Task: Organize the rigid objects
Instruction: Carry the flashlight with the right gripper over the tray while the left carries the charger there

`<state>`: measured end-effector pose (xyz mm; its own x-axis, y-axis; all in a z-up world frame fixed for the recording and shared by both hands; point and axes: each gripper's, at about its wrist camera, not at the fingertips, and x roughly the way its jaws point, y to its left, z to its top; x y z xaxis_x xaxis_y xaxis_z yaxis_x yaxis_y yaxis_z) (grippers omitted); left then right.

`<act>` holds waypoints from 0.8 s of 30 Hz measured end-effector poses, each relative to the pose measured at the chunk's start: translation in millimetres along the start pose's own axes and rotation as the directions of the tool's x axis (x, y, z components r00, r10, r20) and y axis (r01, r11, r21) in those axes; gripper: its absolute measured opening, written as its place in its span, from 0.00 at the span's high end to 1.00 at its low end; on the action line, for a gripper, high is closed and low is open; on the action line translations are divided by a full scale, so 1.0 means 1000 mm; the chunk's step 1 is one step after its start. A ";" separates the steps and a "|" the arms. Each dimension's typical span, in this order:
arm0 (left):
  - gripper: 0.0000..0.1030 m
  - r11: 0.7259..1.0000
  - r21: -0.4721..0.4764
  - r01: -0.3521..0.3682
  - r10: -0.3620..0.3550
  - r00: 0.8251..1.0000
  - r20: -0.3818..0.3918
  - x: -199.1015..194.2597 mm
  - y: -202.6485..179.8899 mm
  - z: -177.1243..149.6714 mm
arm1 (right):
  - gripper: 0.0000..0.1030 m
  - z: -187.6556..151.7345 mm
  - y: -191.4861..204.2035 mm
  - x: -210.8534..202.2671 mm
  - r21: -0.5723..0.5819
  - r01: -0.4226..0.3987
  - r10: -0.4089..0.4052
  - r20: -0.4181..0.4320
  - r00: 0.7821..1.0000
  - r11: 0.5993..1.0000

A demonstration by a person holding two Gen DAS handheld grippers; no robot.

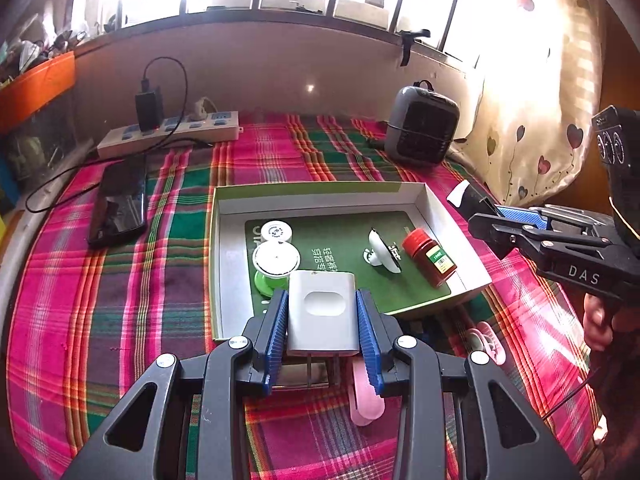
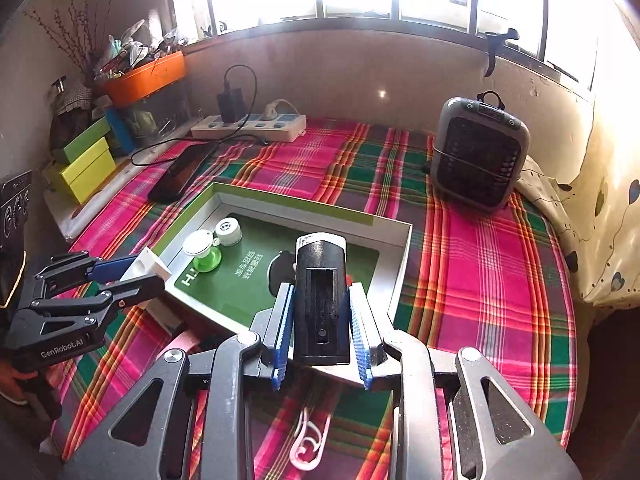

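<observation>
At the far left of the plaid pink-and-green cloth (image 1: 120,300), a black smartphone (image 1: 120,208) is lying flat, with a white power strip (image 1: 168,132) sitting behind it near the wall and carrying a black charger brick. Just right of the phone, a shallow open cardboard box with a green rim and green printed floor (image 1: 320,192) is resting on the cloth. Inside it, at its left end, a small white round cap (image 1: 275,232) and a white-topped green reel (image 1: 276,264) are lying side by side; further right a white-and-black round clip-like piece (image 1: 382,254) is lying beside a red-lidded jar of red powder (image 1: 430,258) tipped on its side. The left gripper (image 1: 322,320) is holding a white rectangular plastic block with an oval recess (image 1: 322,308) over the box's near edge, its blue ribbed fingers (image 1: 278,324) clamping the block's two sides. Beneath it, a pink plastic piece (image 1: 366,396) is lying on the cloth just outside the box. The right gripper (image 2: 322,316) is hanging over the box's right half, its fingers (image 2: 284,320) pressing on a black cylindrical device with a silver end (image 2: 320,300). Beyond the box, at the far right, a grey portable fan heater (image 2: 478,152) is standing upright against a cream heart-patterned curtain (image 2: 600,220).
</observation>
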<state>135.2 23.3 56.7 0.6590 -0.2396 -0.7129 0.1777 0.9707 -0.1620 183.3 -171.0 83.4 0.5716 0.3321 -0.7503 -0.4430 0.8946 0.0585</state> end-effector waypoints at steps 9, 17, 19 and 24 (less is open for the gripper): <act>0.68 1.000 0.004 0.012 -0.011 1.000 -0.024 0.024 -0.002 0.012 | 0.73 0.020 -0.015 0.029 -0.020 0.002 -0.003 -0.030 1.000 1.000; 0.68 1.000 0.002 0.016 -0.016 0.999 -0.036 0.043 -0.001 0.022 | 0.73 0.031 -0.016 0.054 -0.095 0.003 -0.008 -0.052 0.999 0.995; 0.68 1.000 -0.005 0.021 -0.021 0.999 -0.040 0.048 0.000 0.023 | 0.73 0.033 -0.014 0.059 -0.121 0.008 -0.015 -0.055 0.998 0.993; 0.68 1.000 -0.004 0.024 -0.024 0.999 -0.042 0.056 -0.001 0.027 | 0.73 0.038 -0.010 0.073 -0.177 0.008 -0.022 -0.078 0.997 0.984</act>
<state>192.2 8.4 35.4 0.6233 -0.2618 -0.7368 0.1904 0.9647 -0.1817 255.7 -144.8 52.8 0.5255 0.2881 -0.8005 -0.5539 0.8301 -0.0649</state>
